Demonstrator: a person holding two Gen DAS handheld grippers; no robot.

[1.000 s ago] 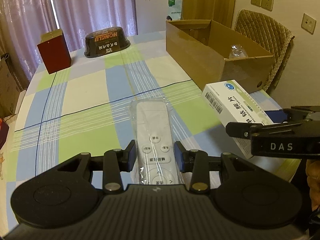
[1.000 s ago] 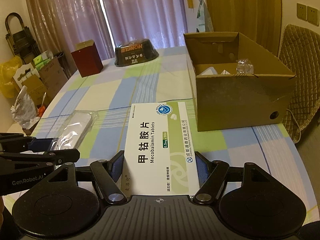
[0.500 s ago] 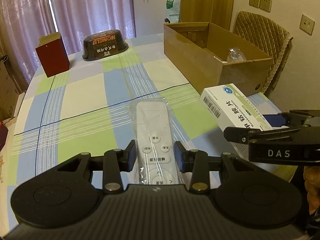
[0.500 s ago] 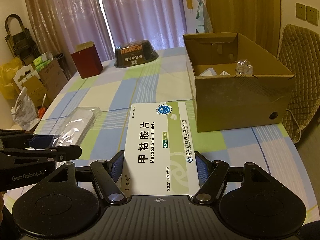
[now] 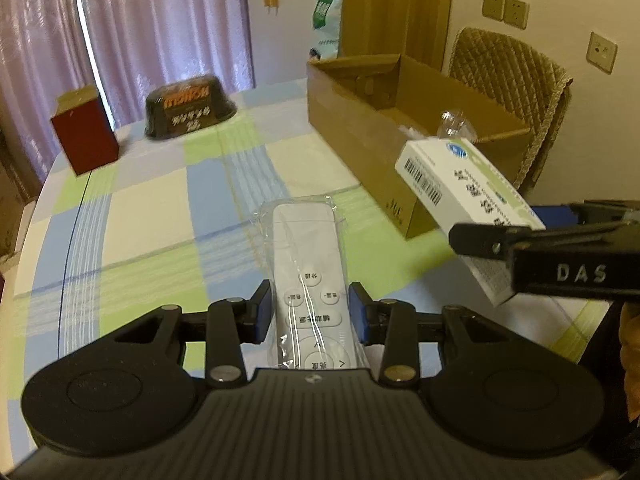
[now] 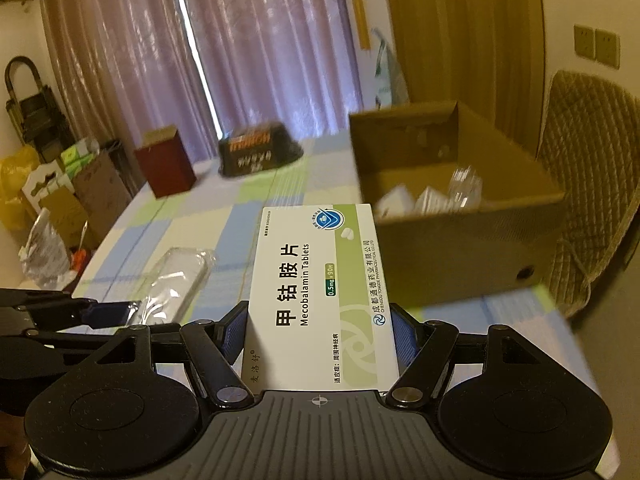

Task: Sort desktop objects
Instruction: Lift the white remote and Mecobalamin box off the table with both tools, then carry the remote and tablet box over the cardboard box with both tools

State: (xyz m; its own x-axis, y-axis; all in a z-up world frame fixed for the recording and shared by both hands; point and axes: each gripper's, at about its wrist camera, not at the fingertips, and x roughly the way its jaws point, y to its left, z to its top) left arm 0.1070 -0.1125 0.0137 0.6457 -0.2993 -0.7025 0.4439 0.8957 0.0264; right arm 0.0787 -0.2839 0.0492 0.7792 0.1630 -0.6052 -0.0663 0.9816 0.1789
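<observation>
Gripping a white remote [image 5: 310, 276] in clear plastic wrap, the left gripper [image 5: 311, 312] has its blue pads pressed on both sides of the remote's near end. Remote points far, over the checked tablecloth [image 5: 152, 208]; cannot tell if it touches the cloth. Right gripper [image 6: 318, 338] clamps the near end of a medicine box [image 6: 318, 280], white and green, printed Mecobalamin Tablets. In the left wrist view the box [image 5: 464, 196] is lifted off the table, tilted, its far end just beside the near wall of the carton [image 5: 360, 136]. Carton is open-topped, far right on the table, holding a clear plastic item [image 6: 464, 184] and white packets [image 6: 400, 200]. Far left: dark red box [image 5: 84, 136] standing upright, black bowl pack [image 5: 190, 106] beside it to the right. Quilted chair [image 5: 516, 80] behind the carton, right side. Purple curtains [image 5: 160, 20] at the far wall. Right wrist view is motion-blurred in the background.
</observation>
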